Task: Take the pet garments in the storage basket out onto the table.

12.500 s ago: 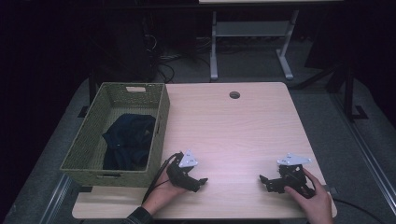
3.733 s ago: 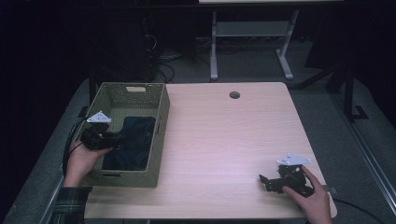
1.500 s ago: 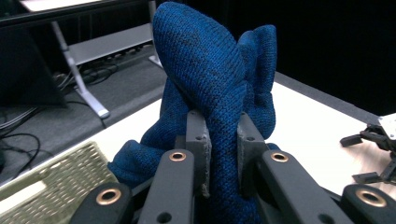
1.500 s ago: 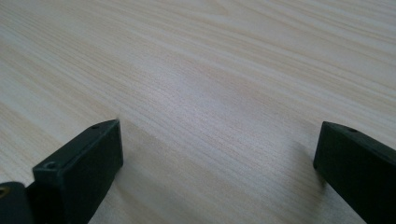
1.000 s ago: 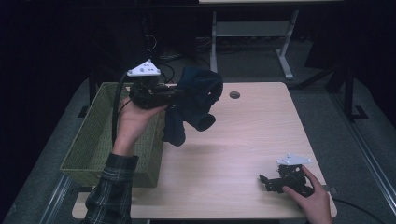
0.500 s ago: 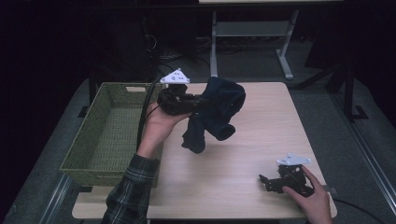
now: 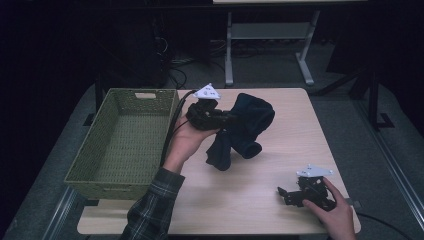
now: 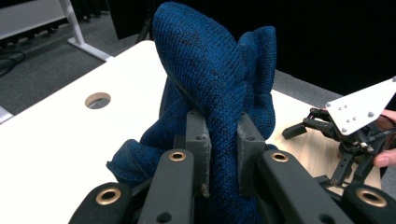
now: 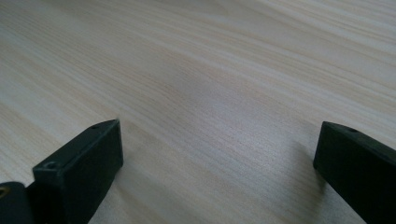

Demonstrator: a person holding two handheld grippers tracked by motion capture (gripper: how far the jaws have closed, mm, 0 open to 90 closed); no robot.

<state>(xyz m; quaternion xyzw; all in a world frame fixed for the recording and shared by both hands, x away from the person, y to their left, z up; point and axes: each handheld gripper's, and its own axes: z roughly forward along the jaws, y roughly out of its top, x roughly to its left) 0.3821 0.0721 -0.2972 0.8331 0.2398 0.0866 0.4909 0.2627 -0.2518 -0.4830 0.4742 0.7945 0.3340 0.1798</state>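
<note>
- The left gripper (image 7: 231, 118) pinches a dark blue knitted garment (image 7: 245, 127) — in the left gripper view its two pads press a fold of the knit (image 8: 219, 98) between them, with no gap to either side.
- The garment hangs in the air over the middle of the wooden table (image 7: 280, 155), right of the green woven basket (image 7: 120, 145); its lower end dangles close to the tabletop, and I cannot tell whether it touches.
- The basket stands at the left edge of the table and looks bare inside, so, judging from how things lie, the garment is out of it and that part of the work is done.
- The right gripper (image 7: 291, 192) rests at the near right corner of the table, well apart from the garment, jaws spread wide; in the right gripper view only bare wood (image 9: 210, 93) lies between them.
- What seems left: lowering the garment onto the open stretch of table and letting go — perhaps with the right gripper then joining in to spread or fold it, though nothing here settles that.
</note>
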